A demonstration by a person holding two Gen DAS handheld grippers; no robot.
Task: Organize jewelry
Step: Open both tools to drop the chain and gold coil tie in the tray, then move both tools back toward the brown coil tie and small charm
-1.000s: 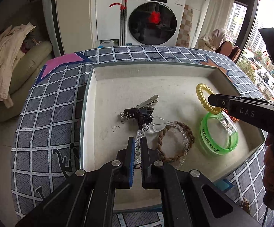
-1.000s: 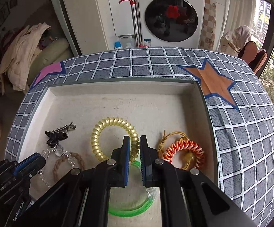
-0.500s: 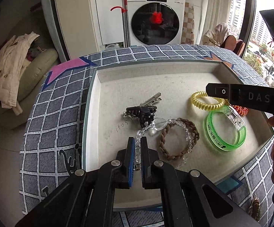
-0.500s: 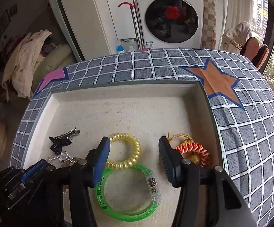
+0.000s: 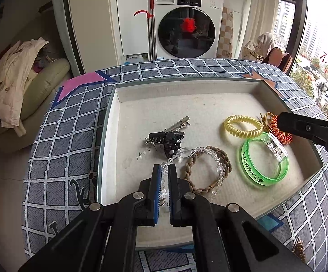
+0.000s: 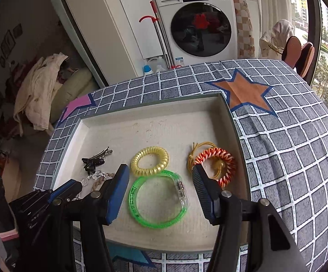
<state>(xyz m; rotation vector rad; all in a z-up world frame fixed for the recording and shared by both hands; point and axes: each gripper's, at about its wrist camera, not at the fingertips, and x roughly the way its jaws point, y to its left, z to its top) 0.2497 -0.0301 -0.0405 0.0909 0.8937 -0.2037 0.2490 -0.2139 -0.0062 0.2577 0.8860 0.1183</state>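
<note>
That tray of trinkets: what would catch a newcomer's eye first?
Probably the bright green bangle, lying flat near the tray's front edge, just under the opening right claw, which holds nothing. Behind it sits a yellow coil band. At the left, the left claw pinches a clear bead chain draped over a brown braided band.
</note>
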